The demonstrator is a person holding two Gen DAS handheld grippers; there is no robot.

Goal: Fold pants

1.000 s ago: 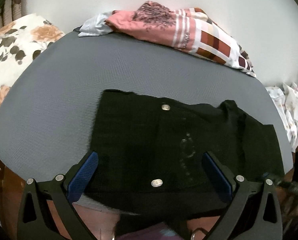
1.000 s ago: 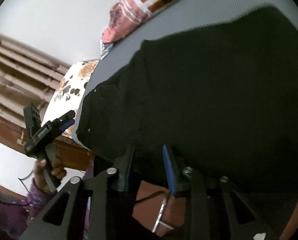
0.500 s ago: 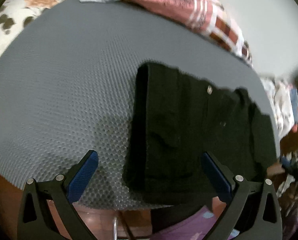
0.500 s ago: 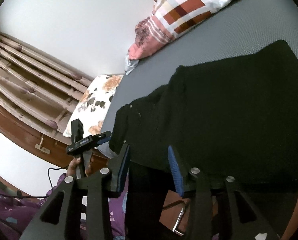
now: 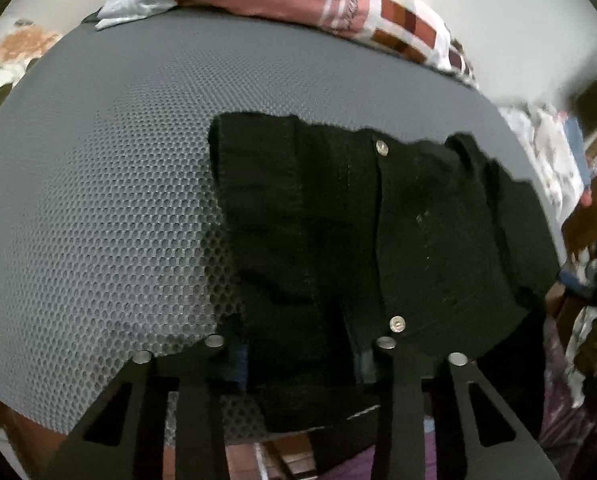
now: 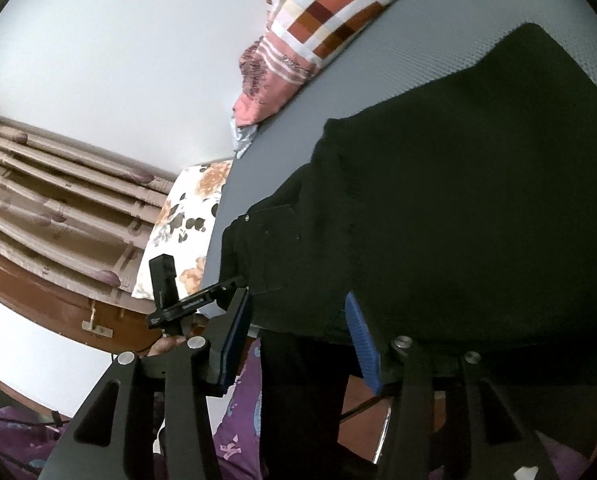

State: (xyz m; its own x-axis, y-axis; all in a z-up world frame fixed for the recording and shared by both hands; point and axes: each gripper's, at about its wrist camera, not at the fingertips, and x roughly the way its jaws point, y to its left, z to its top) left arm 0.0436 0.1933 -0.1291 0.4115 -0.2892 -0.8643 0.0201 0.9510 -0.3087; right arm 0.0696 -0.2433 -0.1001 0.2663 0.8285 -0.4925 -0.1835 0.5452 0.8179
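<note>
At the mat's [image 5: 98, 200] near edge, left gripper [image 5: 298, 364] pinches black pants [image 5: 358, 240]; right gripper [image 6: 298, 336] is spread.

grey mesh-textured bed [image 5: 110, 184], black pants [image 5: 378, 240], patchwork pillow [image 5: 338, 4] on it

Left gripper [image 5: 298, 364] jaws narrowed, right gripper [image 6: 298, 344] jaws apart.

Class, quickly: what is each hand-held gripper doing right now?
Left hand-held gripper: shut on the black pants.
Right hand-held gripper: open, pants edge between its fingers.
</note>
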